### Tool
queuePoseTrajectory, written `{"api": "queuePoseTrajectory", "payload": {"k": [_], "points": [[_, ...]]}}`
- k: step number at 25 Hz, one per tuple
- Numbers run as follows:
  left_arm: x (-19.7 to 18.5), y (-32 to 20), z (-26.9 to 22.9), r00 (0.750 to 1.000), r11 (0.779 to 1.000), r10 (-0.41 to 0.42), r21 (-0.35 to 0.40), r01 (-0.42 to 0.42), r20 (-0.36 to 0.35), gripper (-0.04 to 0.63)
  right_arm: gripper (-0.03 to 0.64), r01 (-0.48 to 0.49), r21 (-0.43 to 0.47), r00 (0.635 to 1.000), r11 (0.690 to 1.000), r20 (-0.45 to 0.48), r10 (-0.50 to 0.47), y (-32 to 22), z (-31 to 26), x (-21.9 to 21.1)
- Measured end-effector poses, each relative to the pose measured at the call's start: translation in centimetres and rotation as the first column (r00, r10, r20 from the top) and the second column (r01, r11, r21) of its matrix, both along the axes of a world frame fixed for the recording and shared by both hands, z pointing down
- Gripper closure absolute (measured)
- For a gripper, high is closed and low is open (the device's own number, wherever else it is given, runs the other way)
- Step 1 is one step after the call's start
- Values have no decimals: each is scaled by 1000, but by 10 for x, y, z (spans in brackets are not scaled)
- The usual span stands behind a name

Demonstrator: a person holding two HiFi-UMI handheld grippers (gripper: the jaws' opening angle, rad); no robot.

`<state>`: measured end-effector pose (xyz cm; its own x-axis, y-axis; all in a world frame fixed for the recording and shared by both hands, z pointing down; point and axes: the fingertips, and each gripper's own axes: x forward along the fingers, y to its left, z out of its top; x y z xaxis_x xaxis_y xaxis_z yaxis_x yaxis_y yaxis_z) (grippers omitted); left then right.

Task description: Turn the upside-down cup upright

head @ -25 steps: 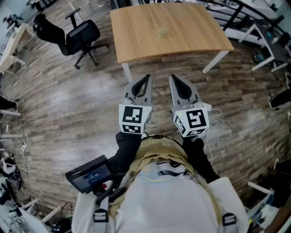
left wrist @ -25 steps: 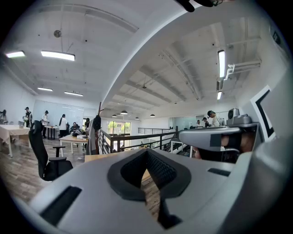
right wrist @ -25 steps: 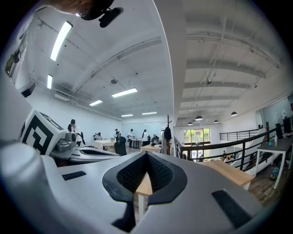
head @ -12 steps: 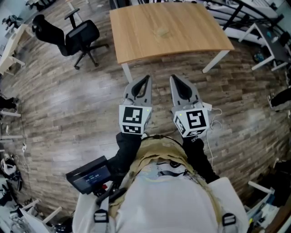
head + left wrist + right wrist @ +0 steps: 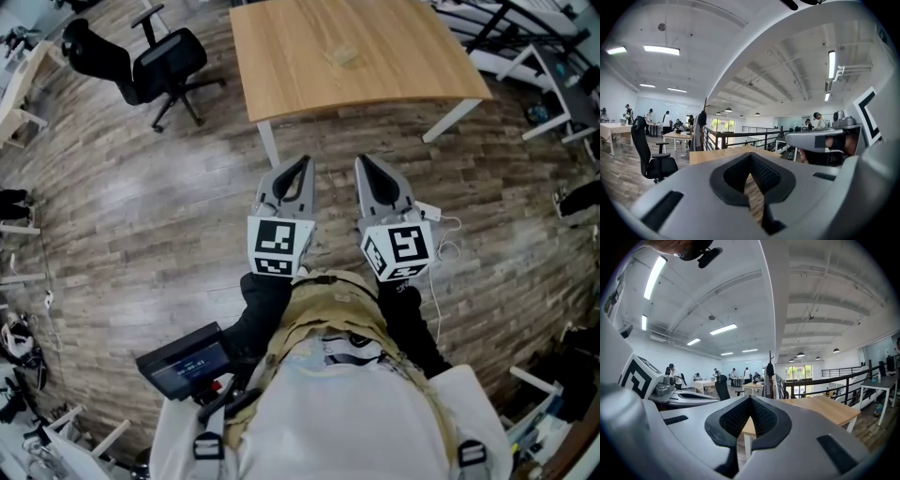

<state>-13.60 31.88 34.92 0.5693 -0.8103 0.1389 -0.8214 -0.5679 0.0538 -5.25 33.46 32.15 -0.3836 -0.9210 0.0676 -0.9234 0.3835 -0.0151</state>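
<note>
Both claws empty rn. L gripper [image 5: 302, 161]: jaws closed tip to tip, nothing btwn them. Its own view confirms it, only planks show thru the gap under the pads. R gripper [image 5: 364, 161] same in its own view: jaws together, nothing held. The two sit side by side, not touching, over the floor [image 5: 141, 216] just short of the table's near edge. Both point toward the table [image 5: 403, 66].

Cup [image 5: 346, 54]: small pale see-thru thing on the table, roughly mid of the visible top, nothing else beside it. Too small in head view for me to tell which way up it stands. Well apart from both grippers. I can't pick it out in either gripper view.

L gripper view: table top [image 5: 707, 155] straight ahead behind the jaws, R gripper's body off to the right. R gripper view: table [image 5: 825, 409] ahead and to the right, one white leg [image 5: 747, 446] seen thru the gap below the pads, L gripper at left.

Chair [image 5: 161, 67]: black, on wheels, left of the table and clear of it. Railing [image 5: 724, 137] runs beyond the table's far side. Ppl [image 5: 734, 373] at desks further back, left of the table. Screen unit [image 5: 183, 358] at the wearer's left hip, well back from the table.
</note>
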Motion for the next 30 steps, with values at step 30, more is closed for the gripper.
{"api": "queuePoseTrajectory", "payload": {"k": [30], "points": [[13, -231, 37, 996, 995, -90, -41, 90, 19, 594, 595, 28, -19, 999, 999, 16, -28, -242, 35, 41]]}}
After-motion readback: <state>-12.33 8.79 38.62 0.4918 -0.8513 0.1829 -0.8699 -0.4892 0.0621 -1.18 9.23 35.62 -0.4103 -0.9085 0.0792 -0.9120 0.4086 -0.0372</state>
